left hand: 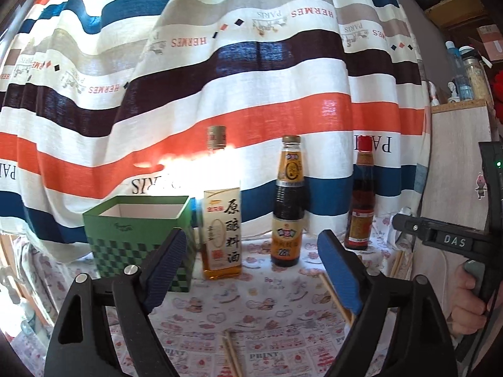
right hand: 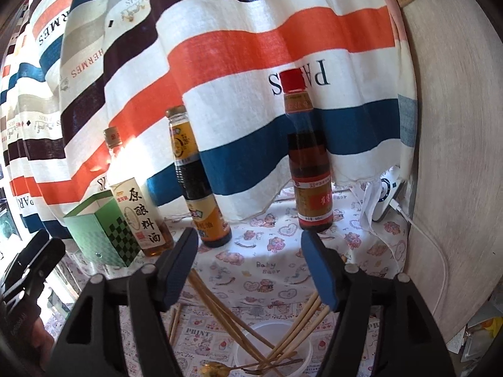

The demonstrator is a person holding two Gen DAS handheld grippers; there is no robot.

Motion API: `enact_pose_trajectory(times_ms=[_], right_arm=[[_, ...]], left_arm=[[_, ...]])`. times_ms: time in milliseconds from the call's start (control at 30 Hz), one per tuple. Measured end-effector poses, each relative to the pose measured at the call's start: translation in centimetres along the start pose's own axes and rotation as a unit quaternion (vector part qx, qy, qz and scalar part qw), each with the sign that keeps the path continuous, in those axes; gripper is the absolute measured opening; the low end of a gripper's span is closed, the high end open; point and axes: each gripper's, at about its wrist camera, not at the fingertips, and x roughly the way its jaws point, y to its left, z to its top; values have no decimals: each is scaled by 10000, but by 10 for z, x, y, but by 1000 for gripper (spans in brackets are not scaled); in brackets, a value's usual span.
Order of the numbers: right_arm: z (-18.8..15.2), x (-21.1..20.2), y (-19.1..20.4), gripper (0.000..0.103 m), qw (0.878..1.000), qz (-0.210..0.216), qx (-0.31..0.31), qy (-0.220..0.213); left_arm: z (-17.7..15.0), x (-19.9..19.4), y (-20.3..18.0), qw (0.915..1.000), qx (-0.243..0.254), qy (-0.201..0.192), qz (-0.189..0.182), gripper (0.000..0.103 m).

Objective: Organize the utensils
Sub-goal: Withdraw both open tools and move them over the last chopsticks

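Note:
Several wooden chopsticks (right hand: 220,308) lean in and around a white bowl (right hand: 273,350) low in the right wrist view, with a gold spoon (right hand: 215,369) and a fork at its rim. My right gripper (right hand: 248,270) is open and empty just above them. A green checked box (left hand: 138,235) with an open top stands at the left; it also shows in the right wrist view (right hand: 100,235). My left gripper (left hand: 251,270) is open and empty over the printed cloth, with loose chopsticks (left hand: 231,355) below it and another chopstick (left hand: 334,298) by its right finger.
Three bottles stand along the back: a cooking wine bottle (left hand: 221,226), a dark sauce bottle (left hand: 287,207) and a red-capped bottle (left hand: 361,201). A striped curtain (left hand: 220,78) hangs behind. A wooden cabinet side (right hand: 452,125) and a white charger with cable (right hand: 386,201) are at the right.

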Motion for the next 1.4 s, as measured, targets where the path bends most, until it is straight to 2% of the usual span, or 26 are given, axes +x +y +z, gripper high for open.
enact_pose_trajectory(times_ms=[67,133,233,333,567,600,733,833,900,1033,1200,1400], right_arm=[[-4,-2,9,77,9999,115,-22,54],[-8,-3,15,81,9997,215,-45,135],[-16,-8,18,91,9998,-44,-130,133],[-30,-14,18,94,9986,-144,-379,334],[-89,-27,-3,94,9922,-497,-778,837],[-99,-26,-9,92,9914,-524,-758,932],[-128,-15,-28,72,9840,-550,-776,1504],[-152,2,-39,54,9728,-783,-887,1991],[-167,16,-45,48,9636,-962,-1027,2275],[-186,44,-57,34,9541,-1236,-1035,2526],[-194,66,-53,28,9545,-1147,-1228,2464],[-195,78,-47,28,9574,-686,-1147,2559]], left_arm=[[-5,-9,15,10000,75,-1,42,92],[-14,-18,30,9996,91,-96,246,95],[-29,-26,55,9992,-146,-89,374,102],[-45,-23,77,9972,-383,173,615,102],[-96,-12,105,9934,-594,622,759,102],[-103,-11,109,9926,-653,659,787,102],[-125,-2,123,9886,-754,955,888,102],[-132,1,130,9865,-660,990,1123,102],[-136,5,137,9843,-731,1086,1188,102],[-142,10,150,9794,-1008,1256,1222,102],[-144,10,151,9790,-947,1270,1282,102],[-145,11,144,9805,-796,1273,1270,102]])
